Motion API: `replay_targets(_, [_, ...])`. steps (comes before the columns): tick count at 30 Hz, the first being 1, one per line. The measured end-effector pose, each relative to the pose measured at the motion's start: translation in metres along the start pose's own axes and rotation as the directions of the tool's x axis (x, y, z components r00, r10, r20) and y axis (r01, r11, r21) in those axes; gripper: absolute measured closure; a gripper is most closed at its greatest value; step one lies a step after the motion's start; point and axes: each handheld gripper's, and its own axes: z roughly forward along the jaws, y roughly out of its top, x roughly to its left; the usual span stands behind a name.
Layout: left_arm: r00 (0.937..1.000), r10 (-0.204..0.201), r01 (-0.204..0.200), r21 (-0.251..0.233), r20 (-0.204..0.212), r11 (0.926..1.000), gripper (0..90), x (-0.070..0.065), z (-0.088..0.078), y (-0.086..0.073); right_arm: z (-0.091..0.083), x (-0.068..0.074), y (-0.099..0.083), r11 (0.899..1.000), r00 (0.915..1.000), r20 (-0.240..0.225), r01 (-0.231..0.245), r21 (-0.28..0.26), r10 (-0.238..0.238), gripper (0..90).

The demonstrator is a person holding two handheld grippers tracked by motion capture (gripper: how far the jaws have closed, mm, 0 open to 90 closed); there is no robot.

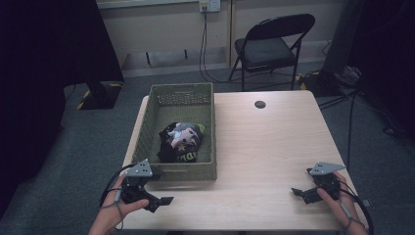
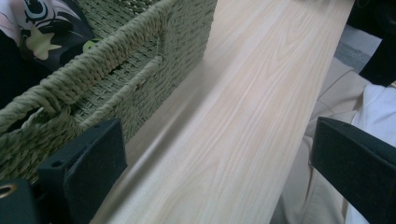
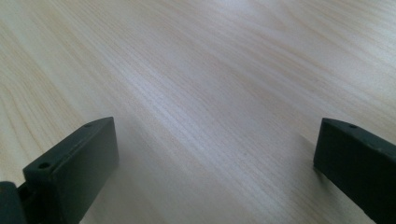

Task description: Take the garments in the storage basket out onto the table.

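Basket holding crumpled cloth beside left gripper.

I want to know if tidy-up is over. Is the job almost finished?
It looks nearly finished. A dark printed garment lies bundled inside the woven basket, and the wooden table beside it carries no other clothes. Nothing is in hand: the left gripper and right gripper rest near the table's front edge, jaws wide apart. Whether anything is left cannot be told.
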Motion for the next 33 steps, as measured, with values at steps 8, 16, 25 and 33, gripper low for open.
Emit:
replay_targets(8, [1.0000,-0.001,0.001,-0.001,0.002,1.0000,3.1,0.001,-0.006,0.009,0.000,0.000,0.000,1.000,1.0000,0.000,0.000,0.000,0.000,0.0])
replay_targets(16, [1.0000,0.001,-0.001,-0.016,-0.008,0.9999,3.2,0.005,-0.013,0.024,0.000,0.000,0.000,1.000,1.0000,0.000,0.000,0.000,0.000,0.0])
replay_targets(25, [0.9999,0.012,-0.012,-0.019,-0.010,0.9997,3.2,0.008,-0.014,0.041,0.000,0.000,0.000,1.000,1.0000,0.000,0.000,0.000,0.000,0.0])
replay_targets(33, [0.9997,0.011,-0.012,-0.023,-0.023,0.9997,3.7,0.014,-0.013,0.051,0.000,0.000,0.000,1.000,1.0000,0.000,0.000,0.000,0.000,0.0])
